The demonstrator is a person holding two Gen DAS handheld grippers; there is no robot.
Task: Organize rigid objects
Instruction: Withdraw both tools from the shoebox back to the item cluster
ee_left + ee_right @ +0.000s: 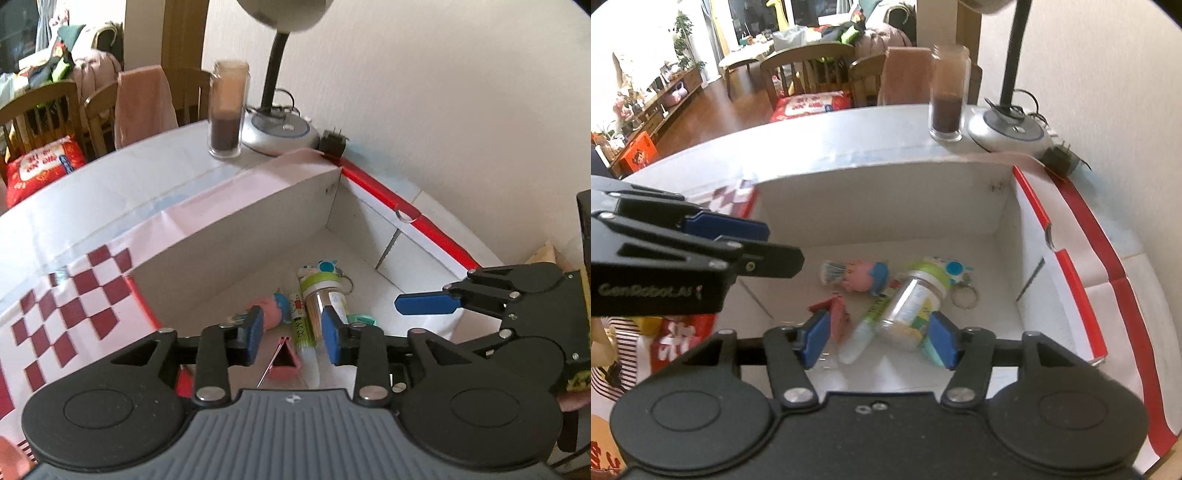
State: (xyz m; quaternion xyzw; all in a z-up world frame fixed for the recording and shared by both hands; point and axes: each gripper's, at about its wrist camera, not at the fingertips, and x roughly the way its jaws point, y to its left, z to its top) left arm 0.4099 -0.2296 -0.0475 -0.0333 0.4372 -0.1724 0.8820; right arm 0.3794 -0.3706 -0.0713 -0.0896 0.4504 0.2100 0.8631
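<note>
right gripper (877, 341) spread wide, empty, directly above toothpick jar (912, 308) in box (879, 206). long axis runs diagonally between pads; nearer than left gripper (291, 341), likewise spread and empty.

Glass jar (227, 110): I see it upright on the white table (110, 177), dark brown contents filling the lower part.
Desk lamp (280, 129): its round grey base sits just beside the jar, against the wall; a black neck rises from it.
Black plug adapter (332, 142): in the table corner, next to the lamp base.
Wooden chairs (812, 70): beyond the table's far edge, one draped with pink cloth (142, 103).
Red printed bag (40, 164): I see it lying on a chair seat.
Room behind: I make out a wooden floor (713, 114), a low cabinet and a potted plant (683, 37).
</note>
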